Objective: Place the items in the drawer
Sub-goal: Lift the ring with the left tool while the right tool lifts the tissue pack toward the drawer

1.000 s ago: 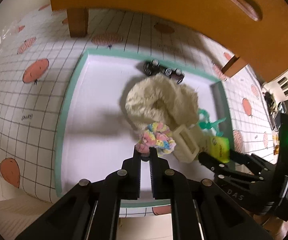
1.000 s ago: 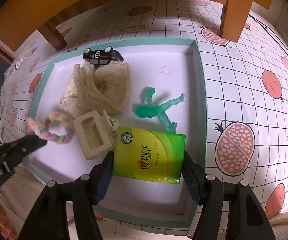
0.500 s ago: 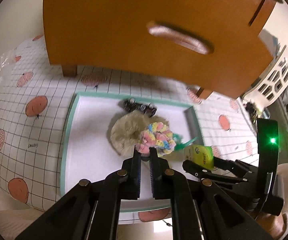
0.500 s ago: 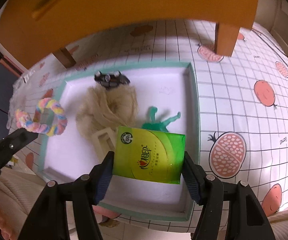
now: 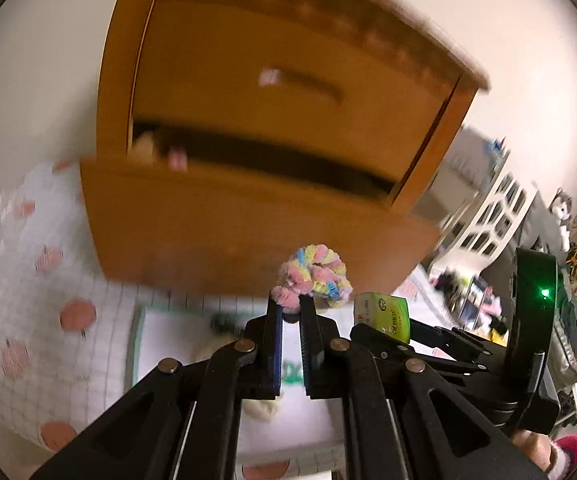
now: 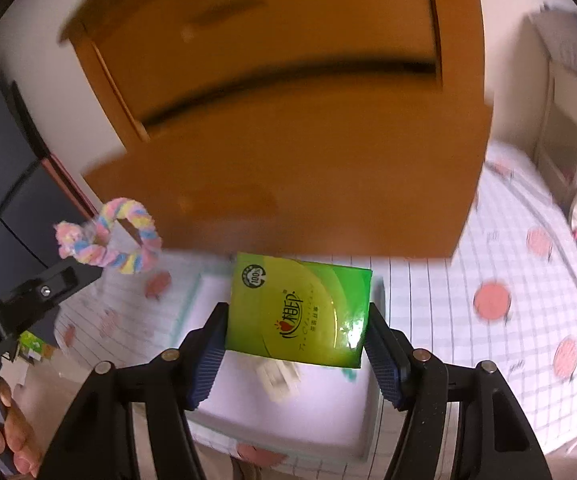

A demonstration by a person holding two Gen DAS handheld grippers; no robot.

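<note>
Hair tie: a fluffy ring of pink, yellow and blue (image 5: 316,276), pinched at its lower edge between the tips of the left tongs (image 5: 290,307) and standing up above them, in front of the lower drawer's face.
Tissue pack: a flat green and yellow packet (image 6: 298,316) held by its two side edges in the right tongs (image 6: 296,332), printed face toward the camera, lifted clear of the tray below.
Left tongs: squeezed almost together, gripping only the hair tie; in the right wrist view they enter from the lower left, with the ring (image 6: 118,242) sticking up off their tip.
Right tongs: spread wide, the blue ribbed pads pressing on either side of the packet; in the left wrist view they sit just to the right of the left tongs, the packet (image 5: 384,314) showing edge-on.
Drawer: the lower drawer (image 5: 224,216) of an orange wooden cabinet (image 5: 288,92) is pulled out, a dark gap above its front; something pale and something pink show inside at the left end, too blurred to name.
Upper drawer: closed, with a curved handle (image 5: 300,86) on its face.
Tray: a white tray with a green rim (image 6: 190,300) lies below both tongs; a cream clip-like thing (image 6: 278,374) rests on it, partly hidden by the packet.
Floor mat: a white checked mat with pink fruit prints (image 6: 492,300) spreads under the tray and cabinet.
Person: fingers (image 6: 16,432) wrap the left tool's grip at the lower left edge.
</note>
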